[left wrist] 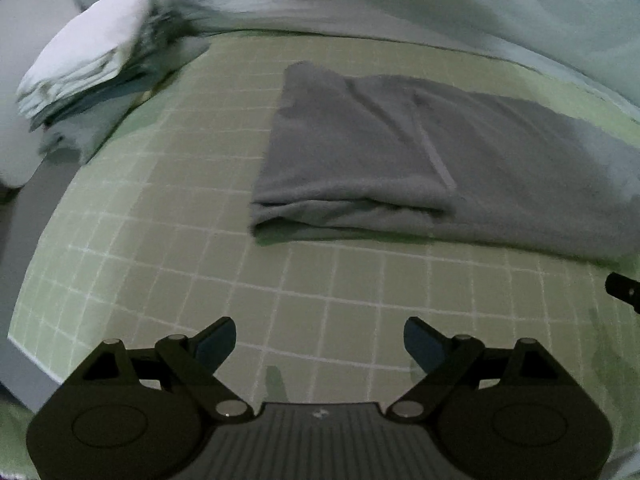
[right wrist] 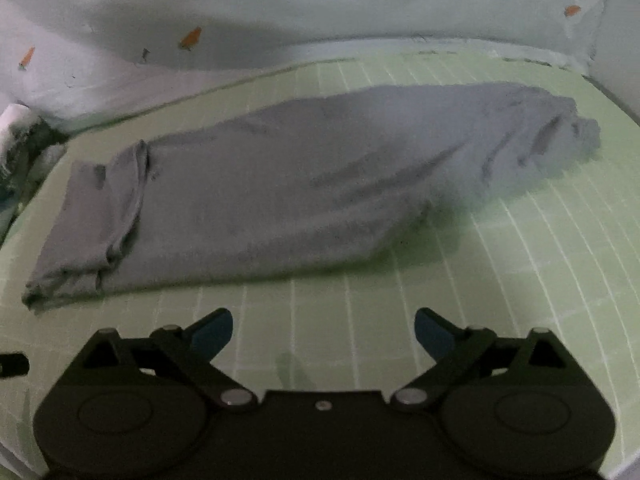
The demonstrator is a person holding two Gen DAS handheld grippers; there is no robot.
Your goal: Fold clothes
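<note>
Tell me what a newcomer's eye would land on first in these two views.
First the long grey garment, lying folded lengthwise across the middle of the green gridded mat. Next the stack of folded pale clothes at the mat's far left corner. Both the left gripper and right gripper hang open and empty.

A home setting, likely a bed: a pale bedsheet printed with small orange carrots (right wrist: 191,38) lies rumpled behind a light green gridded mat (left wrist: 160,248), beside a stack of folded pale laundry (left wrist: 92,64).
</note>
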